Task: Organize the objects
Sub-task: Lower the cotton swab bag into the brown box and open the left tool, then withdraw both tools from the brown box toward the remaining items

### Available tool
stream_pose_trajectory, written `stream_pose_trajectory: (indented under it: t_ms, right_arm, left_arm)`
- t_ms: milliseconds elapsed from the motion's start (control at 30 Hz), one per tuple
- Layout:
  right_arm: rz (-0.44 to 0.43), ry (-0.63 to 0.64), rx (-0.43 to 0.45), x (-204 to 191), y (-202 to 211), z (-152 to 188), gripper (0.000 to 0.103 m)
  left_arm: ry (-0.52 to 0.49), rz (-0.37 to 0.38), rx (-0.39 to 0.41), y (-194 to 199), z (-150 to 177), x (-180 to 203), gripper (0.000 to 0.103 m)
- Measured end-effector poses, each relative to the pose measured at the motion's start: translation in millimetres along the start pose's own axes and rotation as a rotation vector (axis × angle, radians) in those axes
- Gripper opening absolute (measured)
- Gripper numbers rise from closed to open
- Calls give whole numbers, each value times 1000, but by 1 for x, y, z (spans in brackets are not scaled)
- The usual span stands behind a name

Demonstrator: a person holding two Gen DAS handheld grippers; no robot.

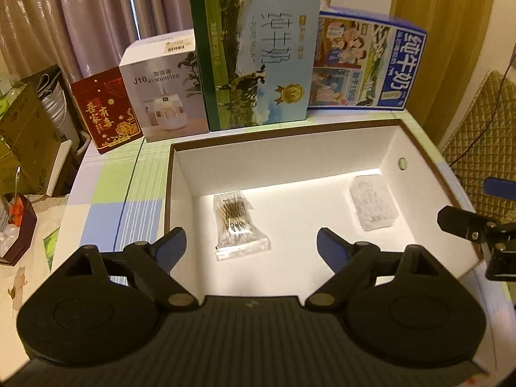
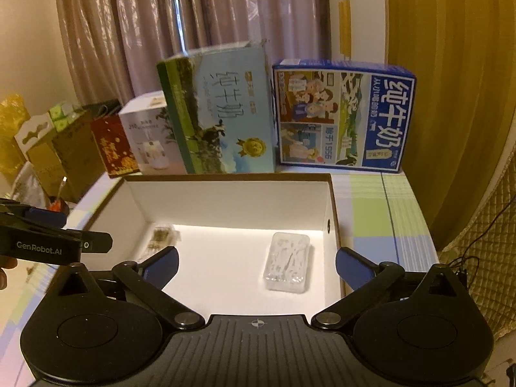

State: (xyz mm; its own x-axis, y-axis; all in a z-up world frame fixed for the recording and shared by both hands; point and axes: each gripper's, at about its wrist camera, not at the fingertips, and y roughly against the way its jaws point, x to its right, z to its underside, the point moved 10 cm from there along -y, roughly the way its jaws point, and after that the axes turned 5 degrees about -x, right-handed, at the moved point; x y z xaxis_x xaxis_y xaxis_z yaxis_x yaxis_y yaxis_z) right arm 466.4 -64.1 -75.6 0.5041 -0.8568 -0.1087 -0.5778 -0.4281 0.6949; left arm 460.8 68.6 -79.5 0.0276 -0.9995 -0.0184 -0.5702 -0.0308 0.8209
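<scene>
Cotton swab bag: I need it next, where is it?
The cotton swab bag lies flat on the floor of the white box, left side, apart from the clear plastic case at right.

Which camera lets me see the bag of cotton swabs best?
The left wrist view: the cotton swab bag lies whole and clear between the open fingers. In the right wrist view it is dim and partly hidden.

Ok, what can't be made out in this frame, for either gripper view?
- Cotton swab bag: blurred and partly behind the right gripper's finger in the right wrist view.
- Clear plastic case: contents too blurry in both views.
- Right gripper in the left wrist view: cut off by the frame edge.
- White box near wall: hidden by the left gripper.
</scene>
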Motion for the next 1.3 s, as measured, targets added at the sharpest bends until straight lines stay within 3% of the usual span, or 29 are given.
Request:
stream_pose_trajectory:
  t_ms: [667, 1300]
  right_arm:
    - [-42, -22, -7, -8, 82, 56, 101]
    - [-70, -62, -94, -3, 109, 117, 101]
  left_arm:
    - [68, 37, 28, 88, 72, 26, 86]
    - [116, 38, -39, 110, 142, 39, 86]
